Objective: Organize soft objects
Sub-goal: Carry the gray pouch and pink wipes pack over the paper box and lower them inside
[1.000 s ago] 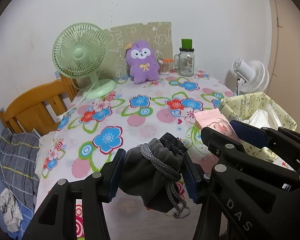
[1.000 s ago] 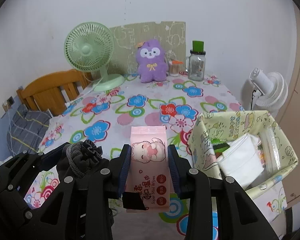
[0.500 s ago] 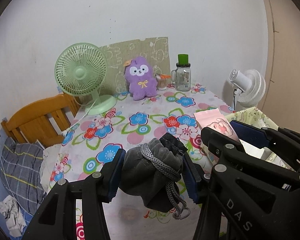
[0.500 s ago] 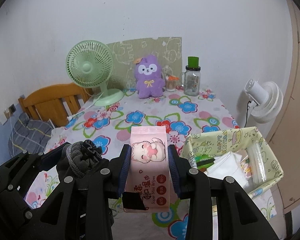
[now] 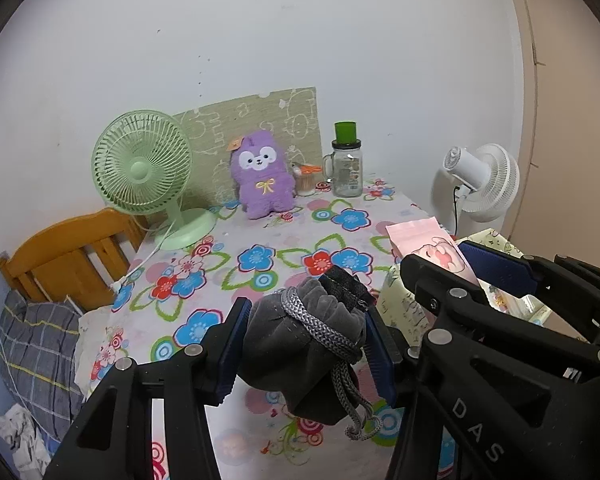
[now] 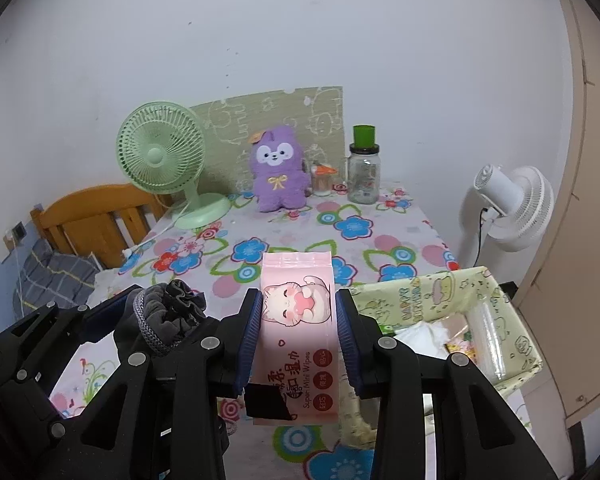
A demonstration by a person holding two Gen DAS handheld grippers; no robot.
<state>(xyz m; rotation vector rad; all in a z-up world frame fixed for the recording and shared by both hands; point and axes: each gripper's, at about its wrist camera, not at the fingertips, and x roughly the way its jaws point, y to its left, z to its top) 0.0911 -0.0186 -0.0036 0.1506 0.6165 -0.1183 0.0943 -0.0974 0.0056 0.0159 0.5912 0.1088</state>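
My left gripper (image 5: 304, 344) is shut on a grey drawstring pouch (image 5: 300, 344), held above the near part of the flowered table (image 5: 268, 232). The pouch also shows in the right wrist view (image 6: 164, 320). My right gripper (image 6: 298, 332) is shut on a pink pack of wet wipes (image 6: 298, 320), held beside the left gripper, to its right. The pack also shows in the left wrist view (image 5: 428, 244). A yellow-green fabric box (image 6: 440, 300) with white items inside stands at the table's near right. A purple plush toy (image 6: 278, 174) sits at the back.
A green desk fan (image 6: 160, 160) stands at the back left with its cord on the table. A glass jar with a green lid (image 6: 364, 172) stands at the back right. A white fan (image 6: 512, 208) stands off the right edge. A wooden bed frame (image 6: 92, 220) lies left.
Both grippers have risen and pulled back from the table with their loads. The table and the fabric box look smaller and lower than before.
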